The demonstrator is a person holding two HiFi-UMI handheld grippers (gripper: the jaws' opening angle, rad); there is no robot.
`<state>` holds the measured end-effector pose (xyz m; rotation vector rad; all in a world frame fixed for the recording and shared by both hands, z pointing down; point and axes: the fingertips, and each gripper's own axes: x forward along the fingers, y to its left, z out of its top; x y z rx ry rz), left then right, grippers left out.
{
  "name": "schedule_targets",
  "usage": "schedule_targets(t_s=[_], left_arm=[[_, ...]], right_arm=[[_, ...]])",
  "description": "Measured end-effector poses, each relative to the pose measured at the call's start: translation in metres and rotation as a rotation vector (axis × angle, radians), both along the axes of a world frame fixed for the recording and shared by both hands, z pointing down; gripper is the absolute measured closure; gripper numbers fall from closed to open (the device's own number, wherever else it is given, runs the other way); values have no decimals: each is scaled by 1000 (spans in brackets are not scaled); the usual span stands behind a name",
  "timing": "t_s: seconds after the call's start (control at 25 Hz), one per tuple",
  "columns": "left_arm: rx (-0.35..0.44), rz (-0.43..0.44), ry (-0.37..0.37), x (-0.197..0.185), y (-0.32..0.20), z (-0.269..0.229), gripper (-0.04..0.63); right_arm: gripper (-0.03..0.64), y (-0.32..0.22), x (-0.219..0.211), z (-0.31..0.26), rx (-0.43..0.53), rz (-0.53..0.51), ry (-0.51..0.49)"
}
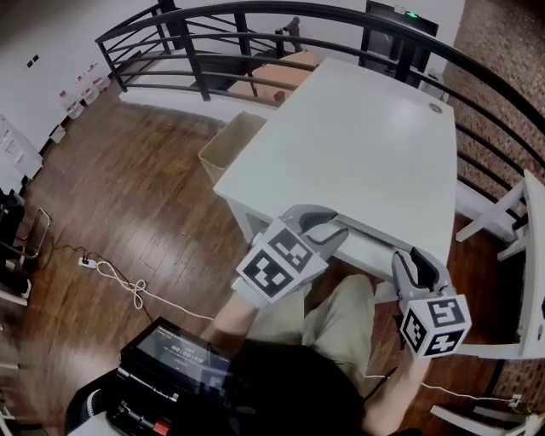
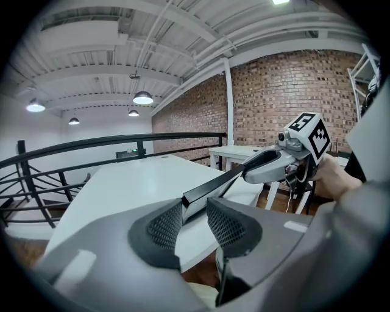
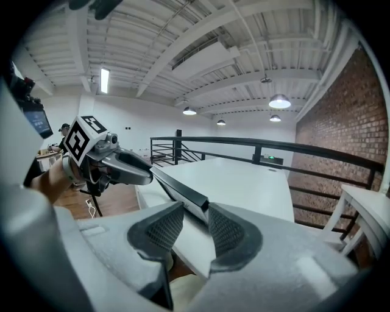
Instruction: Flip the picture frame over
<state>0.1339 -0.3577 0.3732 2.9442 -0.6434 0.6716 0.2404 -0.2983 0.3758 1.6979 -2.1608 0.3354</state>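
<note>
Claw, left: the left gripper (image 2: 195, 212) is clenched on 1 end of the picture frame (image 2: 214, 184) — a dark corner sits wedged between its 2 mesh pads.
Claw, right: the right gripper (image 3: 196, 220) is clamped on the opposite end, with the corner pressed hardest against its right-hand pad.
Frame: slung between the 2 grippers as a thin dark bar, seen almost edge-on from either end. From above it runs along the near edge of the white table (image 1: 358, 145). Whether it touches the tabletop I cannot tell.
Hands: 1 hand (image 2: 332, 177) grips the body of the right gripper, and both marker cubes face up towards the head camera.
Person: seated or standing close at the near edge, with light trousers (image 1: 336, 319) showing below the grippers.
Beside the table: a cardboard box (image 1: 230, 146) on the wooden floor (image 1: 128, 196) at the table's left side, and a white chair (image 1: 519, 221) off to the right.
Floor: a white cable (image 1: 119, 281) lies looped to the left, near a black device with a lit screen (image 1: 170, 349).
Room edge: a black railing (image 1: 255, 17) curves round behind the table — beyond it, a brick wall (image 2: 274, 97).
</note>
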Motion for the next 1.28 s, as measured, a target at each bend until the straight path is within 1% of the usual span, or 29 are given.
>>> schedule_targets(t_s=[0.24, 0.44, 0.56, 0.8, 1.0, 1.12, 1.28], left_arm=[[13, -4, 3, -3, -1, -4, 451], [-3, -9, -7, -2, -3, 4, 456], [8, -3, -24, -1, -5, 2, 454], [42, 8, -15, -4, 4, -15, 454], [25, -1, -58, -6, 2, -3, 453], [18, -4, -51, -4, -1, -2, 451], [28, -2, -57, -1, -9, -1, 451]], right_arm=[[506, -1, -4, -3, 9, -5, 0], [506, -2, -3, 7, -24, -8, 16], [505, -5, -2, 4, -21, -10, 25], [506, 5, -6, -13, 0, -30, 14], [506, 5, -8, -3, -34, -42, 13], [506, 1, -5, -2, -37, -36, 7], [506, -8, -2, -1, -33, -32, 10]])
